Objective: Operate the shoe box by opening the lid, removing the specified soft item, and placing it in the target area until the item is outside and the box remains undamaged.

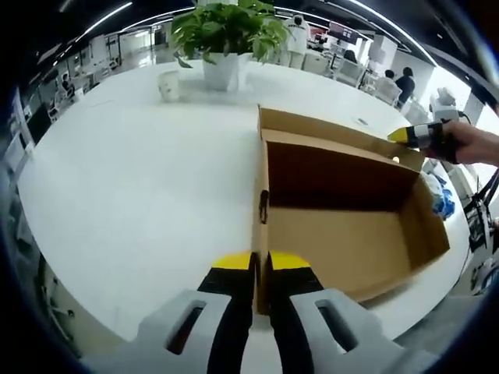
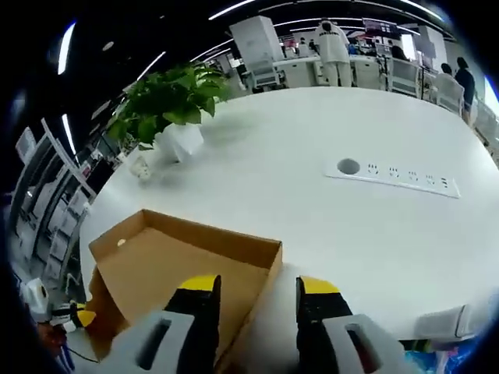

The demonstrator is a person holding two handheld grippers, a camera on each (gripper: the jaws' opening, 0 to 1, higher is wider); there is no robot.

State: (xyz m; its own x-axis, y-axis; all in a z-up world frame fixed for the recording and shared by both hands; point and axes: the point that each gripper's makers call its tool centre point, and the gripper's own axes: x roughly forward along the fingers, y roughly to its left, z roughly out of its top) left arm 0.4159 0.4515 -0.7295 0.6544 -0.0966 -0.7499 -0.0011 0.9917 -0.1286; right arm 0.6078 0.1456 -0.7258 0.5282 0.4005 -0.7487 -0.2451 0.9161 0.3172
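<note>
Down at the bottom centre of the left gripper view, the left gripper has its two yellow-tipped jaws pinched on the near wall of the cardboard shoe box, one jaw inside, one outside. One box only, lidless top open, its brown floor bare where visible; no soft item can be made out inside it. The box runs from centre toward the right of the frame on a white round table. At the right edge, a hand holds the right gripper, its yellow tip at the box's far upper rim; whether it touches the rim cannot be told.

In the right gripper view, the right gripper has its jaws standing apart at bottom centre, nothing between them; the box corner sits just above the gap, the box spreading to the lower left. Small yellow tip of the left gripper at the far lower left, by the box.

Outward: one potted plant in a white pot at top centre of the left gripper view, one white cup just left of it. One white power strip set in the tabletop, right of centre in the right gripper view. Several people stand in the office background, upper right.
</note>
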